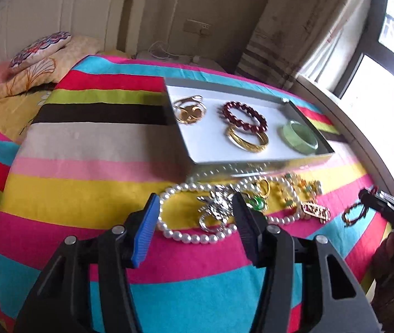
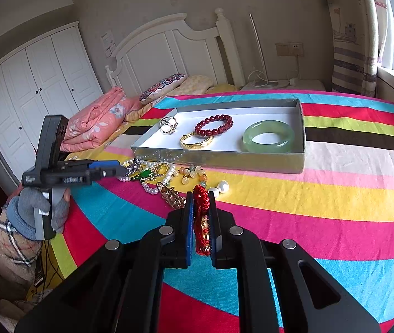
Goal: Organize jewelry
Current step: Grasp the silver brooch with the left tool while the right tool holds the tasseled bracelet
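Note:
A grey tray (image 1: 255,163) (image 2: 224,161) on the striped bed holds a gold ring piece (image 1: 190,109), a dark red bead bracelet (image 1: 244,116) (image 2: 214,125), a gold bangle (image 1: 248,138) (image 2: 197,141) and a green jade bangle (image 1: 300,137) (image 2: 268,136). In front of the tray lies a pile of jewelry with a pearl necklace (image 1: 185,236) (image 2: 149,187). My left gripper (image 1: 195,208) is open over the pile. My right gripper (image 2: 201,202) is shut on a red cord bracelet (image 2: 201,197) with gold beads, and it also shows in the left wrist view (image 1: 368,197).
The striped blanket (image 2: 321,194) covers the bed. Pillows and a folded pink quilt (image 2: 97,119) lie by the white headboard. A wardrobe stands at the left, a window and curtain at the right. My gloved left hand (image 2: 30,211) holds the left gripper.

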Tool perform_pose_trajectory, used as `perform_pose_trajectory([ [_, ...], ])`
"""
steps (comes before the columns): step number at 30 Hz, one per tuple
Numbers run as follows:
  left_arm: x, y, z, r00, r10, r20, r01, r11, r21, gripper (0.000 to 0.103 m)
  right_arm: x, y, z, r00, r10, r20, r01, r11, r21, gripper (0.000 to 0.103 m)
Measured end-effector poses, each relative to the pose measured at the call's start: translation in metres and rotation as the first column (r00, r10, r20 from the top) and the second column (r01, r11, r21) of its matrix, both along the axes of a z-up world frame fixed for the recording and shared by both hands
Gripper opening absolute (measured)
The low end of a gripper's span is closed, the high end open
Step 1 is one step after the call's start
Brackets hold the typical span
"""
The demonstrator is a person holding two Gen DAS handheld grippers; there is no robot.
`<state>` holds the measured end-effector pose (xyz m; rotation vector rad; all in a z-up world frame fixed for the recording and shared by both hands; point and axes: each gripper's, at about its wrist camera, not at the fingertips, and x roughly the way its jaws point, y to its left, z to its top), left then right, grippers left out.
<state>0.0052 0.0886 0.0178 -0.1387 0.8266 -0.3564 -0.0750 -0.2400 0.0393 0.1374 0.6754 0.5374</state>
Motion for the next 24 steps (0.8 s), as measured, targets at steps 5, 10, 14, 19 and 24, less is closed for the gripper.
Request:
perform_pose_trajectory([
  [5, 0.014, 0.004, 0.003, 1.000, 0.009, -0.028, -0.009, 1.000, -0.009, 0.049, 0.000, -0.001, 0.000, 1.000, 0.000, -0.007, 0.000, 1.000, 0.004, 0.012],
  [10, 0.007, -0.027, 0.003, 0.994, -0.108, -0.011, 0.108, 0.994, 0.021, 0.049, 0.001, -0.003, 0.000, 1.000, -0.003, -0.011, 0.003, 1.000, 0.010, 0.012],
  [14, 0.007, -0.048, -0.010, 0.984, -0.167, -0.058, 0.172, 0.982, 0.081, 0.052, 0.002, -0.002, 0.000, 1.000, -0.003, -0.013, 0.003, 1.000, 0.010, 0.012],
  [19, 0.000, -0.058, -0.012, 0.971, -0.231, -0.059, 0.237, 0.961, 0.145, 0.054, 0.002, -0.003, 0.000, 1.000, -0.002, -0.014, 0.002, 1.000, 0.017, 0.012],
  [24, 0.005, -0.063, -0.013, 0.971, -0.231, -0.054, 0.237, 0.956, 0.174, 0.054, 0.003, -0.004, -0.001, 1.000, -0.002, -0.018, 0.003, 1.000, 0.019, 0.012],
])
